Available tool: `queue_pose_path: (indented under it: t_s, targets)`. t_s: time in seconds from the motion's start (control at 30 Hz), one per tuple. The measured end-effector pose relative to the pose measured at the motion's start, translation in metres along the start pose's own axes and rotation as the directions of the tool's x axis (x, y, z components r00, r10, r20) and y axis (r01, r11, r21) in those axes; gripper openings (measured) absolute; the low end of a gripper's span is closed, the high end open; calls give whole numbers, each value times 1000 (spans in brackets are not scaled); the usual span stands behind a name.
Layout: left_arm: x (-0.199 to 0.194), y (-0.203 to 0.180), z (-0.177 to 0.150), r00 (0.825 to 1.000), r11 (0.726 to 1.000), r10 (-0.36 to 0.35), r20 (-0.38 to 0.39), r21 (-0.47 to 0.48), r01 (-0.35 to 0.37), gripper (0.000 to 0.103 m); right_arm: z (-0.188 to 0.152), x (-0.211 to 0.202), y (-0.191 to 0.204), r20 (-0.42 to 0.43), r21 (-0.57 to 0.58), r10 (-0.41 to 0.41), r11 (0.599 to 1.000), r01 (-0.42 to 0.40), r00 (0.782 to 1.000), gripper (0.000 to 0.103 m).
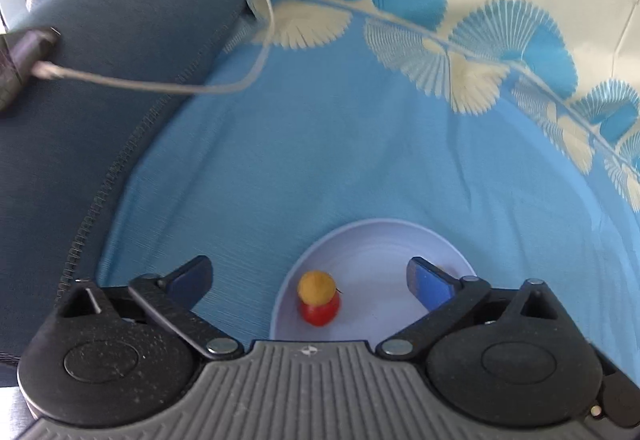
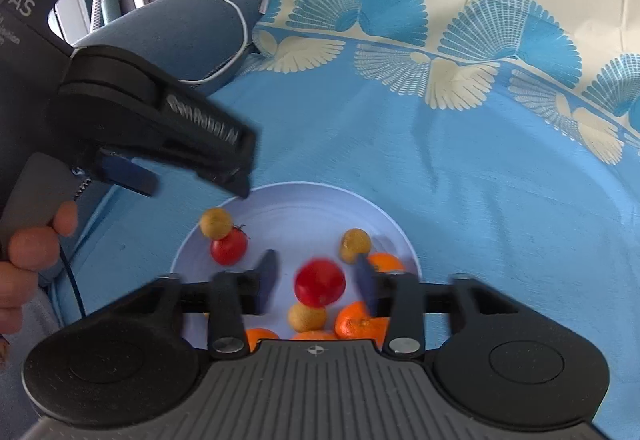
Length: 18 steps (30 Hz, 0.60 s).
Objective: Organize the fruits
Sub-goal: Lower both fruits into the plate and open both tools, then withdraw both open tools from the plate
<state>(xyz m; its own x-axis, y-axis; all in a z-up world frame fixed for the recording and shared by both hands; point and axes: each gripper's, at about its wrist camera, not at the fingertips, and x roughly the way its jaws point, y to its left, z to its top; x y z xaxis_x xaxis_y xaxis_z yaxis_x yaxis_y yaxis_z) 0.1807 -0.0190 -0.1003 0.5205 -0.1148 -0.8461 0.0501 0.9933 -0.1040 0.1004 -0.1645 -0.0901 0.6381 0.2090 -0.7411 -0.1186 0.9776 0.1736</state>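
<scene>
1. Right gripper over the white plate, jaws apart, a red tomato between them; contact unclear, blurred.
2. Plate also holds a second tomato, yellowish fruits, oranges.
3. Left gripper at the plate's far-left rim.

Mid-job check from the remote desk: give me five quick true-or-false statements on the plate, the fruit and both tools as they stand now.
1. The fruit lies on a pale plate. True.
2. The left tool grips a tomato. False: its fingers are spread wide and hold nothing.
3. A yellow fruit touches the small red tomato at the plate's left side. True.
4. The right tool is shut on an orange. False: it is open, with the big red tomato showing between its fingers.
5. The plate sits on bare wood. False: it rests on a blue patterned cloth.
</scene>
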Motion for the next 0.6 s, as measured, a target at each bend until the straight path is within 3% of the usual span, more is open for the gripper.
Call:
queue_pose_path:
  t_s: [0.03, 0.13, 0.3, 0.6]
  targets:
    - [-6, 0, -2, 1000, 1000, 7, 3, 21, -8, 103, 0, -4, 0, 9, 6, -1, 1000, 1, 1000, 75]
    - [-26, 2, -15, 998, 995, 57, 3, 80, -57, 103, -4, -19, 1, 13, 10, -11, 1000, 11, 1000, 87]
    - [-58, 9, -50, 993, 985, 118, 13, 126, -119, 103, -21, -54, 1, 2, 43, -58, 997, 58, 998, 95]
    - [-98, 16, -96, 992, 987, 123, 27, 101, -125, 103, -53, -110, 14, 60, 44, -165, 986, 163, 984, 102]
